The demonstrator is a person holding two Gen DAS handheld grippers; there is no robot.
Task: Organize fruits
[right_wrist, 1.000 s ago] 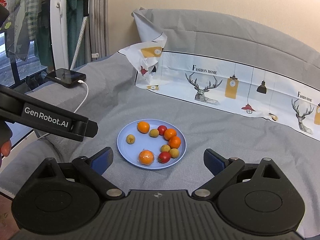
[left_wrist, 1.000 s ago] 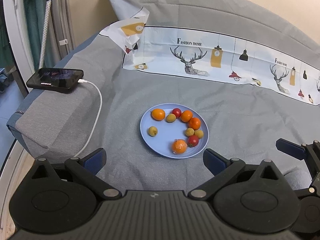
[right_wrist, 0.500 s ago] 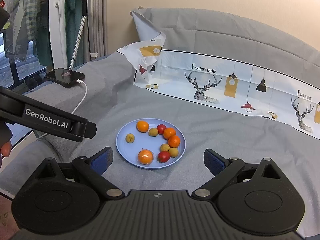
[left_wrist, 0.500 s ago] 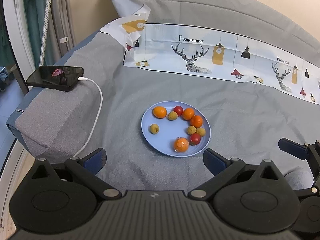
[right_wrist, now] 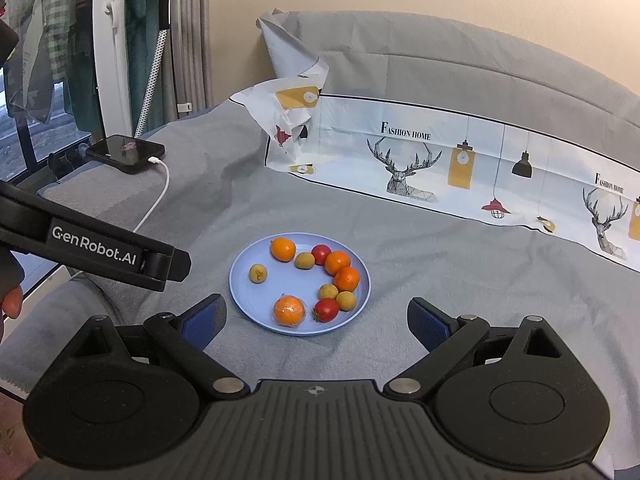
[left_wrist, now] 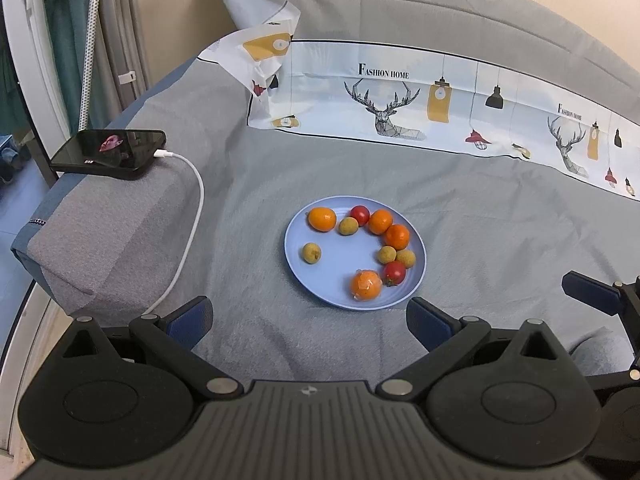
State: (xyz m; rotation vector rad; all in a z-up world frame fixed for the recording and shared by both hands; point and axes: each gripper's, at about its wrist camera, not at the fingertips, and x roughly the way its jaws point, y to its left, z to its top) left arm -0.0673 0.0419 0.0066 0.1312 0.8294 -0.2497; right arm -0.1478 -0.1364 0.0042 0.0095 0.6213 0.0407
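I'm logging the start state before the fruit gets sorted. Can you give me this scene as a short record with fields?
surface: grey bedcover
plate: blue plate, fruit all on it
orange fruits: four, one wrapped in film
red fruits: two, e.g.
yellow-brown fruits: four, one lying apart
left gripper: open, empty, short of the plate
right gripper: open, empty, short of the plate
other: phone on charging cable

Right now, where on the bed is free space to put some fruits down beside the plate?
Bare grey sheet lies between the blue plate and the white cable, and a wider patch between the plate and the patterned strip. On the plate, only the middle and near-left are bare; fruits crowd its far and right rim.
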